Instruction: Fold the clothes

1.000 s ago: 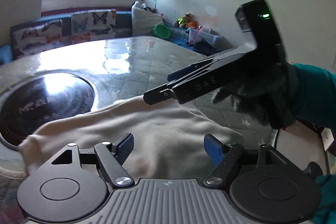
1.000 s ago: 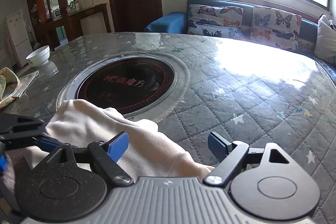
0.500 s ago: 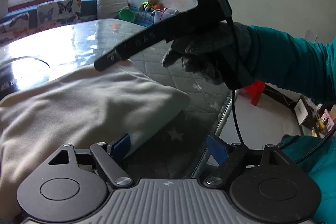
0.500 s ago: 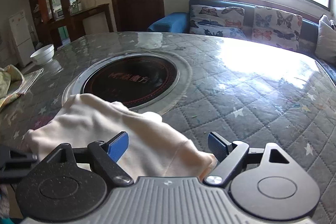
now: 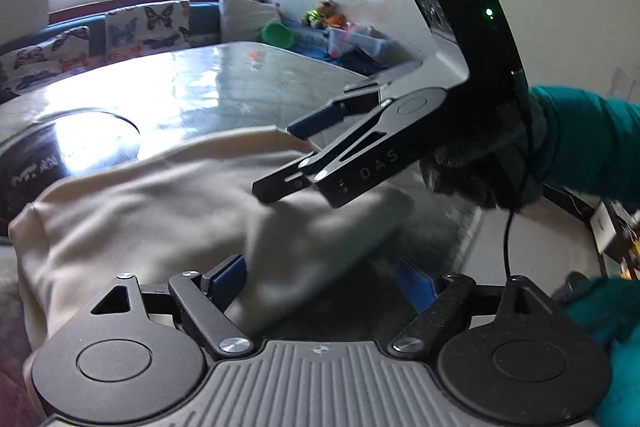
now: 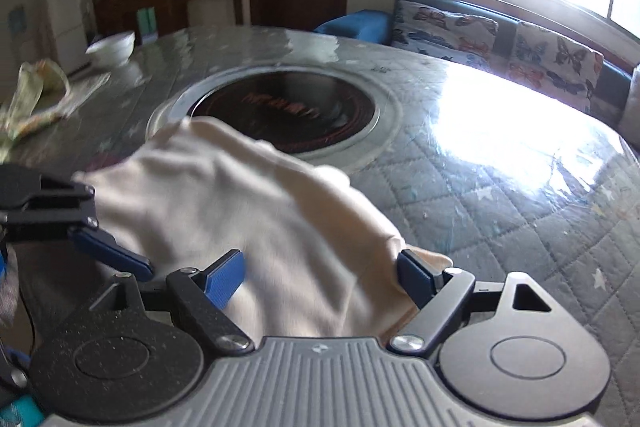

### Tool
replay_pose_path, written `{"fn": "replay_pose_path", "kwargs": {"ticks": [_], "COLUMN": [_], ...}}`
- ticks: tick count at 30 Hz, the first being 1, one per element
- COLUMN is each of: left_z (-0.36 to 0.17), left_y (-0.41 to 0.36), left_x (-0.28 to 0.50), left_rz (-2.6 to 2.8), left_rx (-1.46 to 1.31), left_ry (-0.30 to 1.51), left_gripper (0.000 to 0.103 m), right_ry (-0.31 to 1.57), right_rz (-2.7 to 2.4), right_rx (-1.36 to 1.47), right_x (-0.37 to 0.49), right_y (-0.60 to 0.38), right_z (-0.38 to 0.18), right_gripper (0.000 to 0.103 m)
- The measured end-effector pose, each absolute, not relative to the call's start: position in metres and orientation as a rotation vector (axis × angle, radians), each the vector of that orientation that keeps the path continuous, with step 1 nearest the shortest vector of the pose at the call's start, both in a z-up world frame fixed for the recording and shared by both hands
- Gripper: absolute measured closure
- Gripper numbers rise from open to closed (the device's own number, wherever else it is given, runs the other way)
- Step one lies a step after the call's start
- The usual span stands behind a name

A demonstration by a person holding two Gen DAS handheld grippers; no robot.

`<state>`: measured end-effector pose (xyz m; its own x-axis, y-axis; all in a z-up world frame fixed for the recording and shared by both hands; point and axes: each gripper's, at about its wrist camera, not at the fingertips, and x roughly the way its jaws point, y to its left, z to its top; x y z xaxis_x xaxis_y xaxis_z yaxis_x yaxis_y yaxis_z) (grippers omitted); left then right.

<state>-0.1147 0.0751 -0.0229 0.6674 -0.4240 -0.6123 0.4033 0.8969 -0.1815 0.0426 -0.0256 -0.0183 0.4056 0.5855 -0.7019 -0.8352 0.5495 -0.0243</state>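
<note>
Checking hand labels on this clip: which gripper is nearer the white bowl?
Left. The bowl sits at the table's far left edge; the left gripper is at the left side of the cream garment, the right gripper at its right side.

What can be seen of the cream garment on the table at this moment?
The cream garment is a soft, thick, knit-looking piece, plain and unprinted, lying folded into a rounded bundle near the edge of the quilted table. Its far end overlaps the rim of the round dark hotplate. The cloth is smooth with shallow creases and looks blurred. The left gripper and the right gripper both sit open at its near edge, cloth between their fingers, neither pinching it. What kind of garment it is cannot be told.
</note>
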Motion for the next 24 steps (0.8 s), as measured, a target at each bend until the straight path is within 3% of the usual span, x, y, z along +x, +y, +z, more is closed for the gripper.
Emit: {"fn": "replay_pose_path", "kwargs": {"ticks": [14, 24], "left_z": [-0.011, -0.023], "left_y": [0.094, 0.098], "left_x": [-0.102, -0.132], "left_rz": [-0.342, -0.354], "left_rx": [-0.053, -0.048], "left_ry": [0.620, 0.686], "left_gripper": [0.017, 0.016], "right_ry": [0.551, 0.629], "right_rz": [0.954, 1.003], "right_rx": [-0.450, -0.570], "right_x": [0.015, -0.001], "right_y": [-0.009, -0.009], "right_z": [-0.002, -0.022], "right_gripper": [0.014, 0.014]}}
